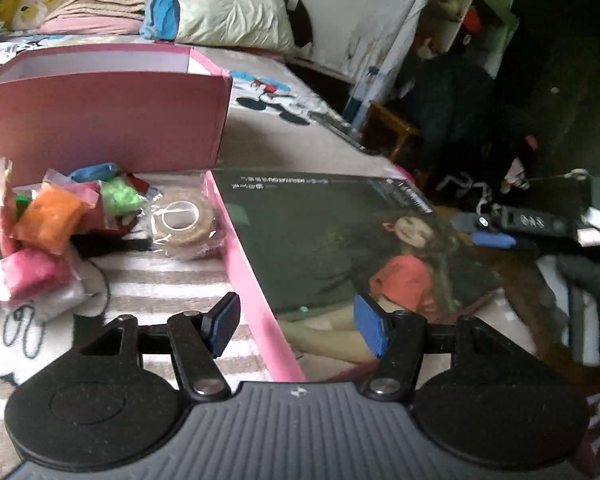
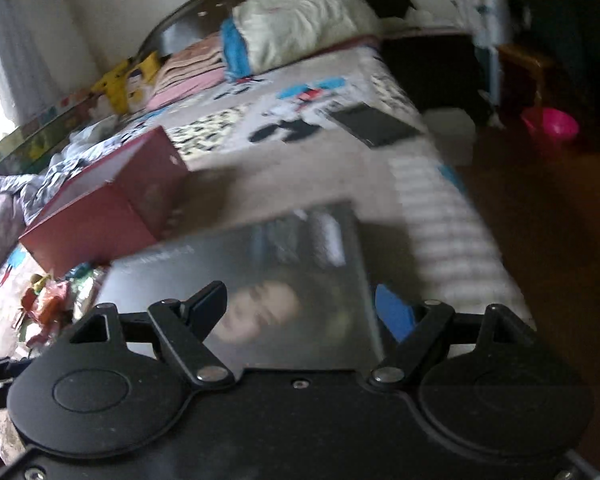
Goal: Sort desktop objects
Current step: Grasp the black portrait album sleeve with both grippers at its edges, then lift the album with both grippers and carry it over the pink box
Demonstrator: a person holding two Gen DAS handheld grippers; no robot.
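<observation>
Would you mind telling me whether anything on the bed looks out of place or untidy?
Yes: the small coloured packets lie in a loose heap in front of the open pink box, beside a wrapped tape roll, not inside it. The box lid lies flat alongside.

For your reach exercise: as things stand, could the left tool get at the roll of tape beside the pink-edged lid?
Probably yes. The left tool is open and holds nothing. The roll of tape lies uncovered ahead to its left, between the clay packets and the lid, with bare bedspread before it.
</observation>
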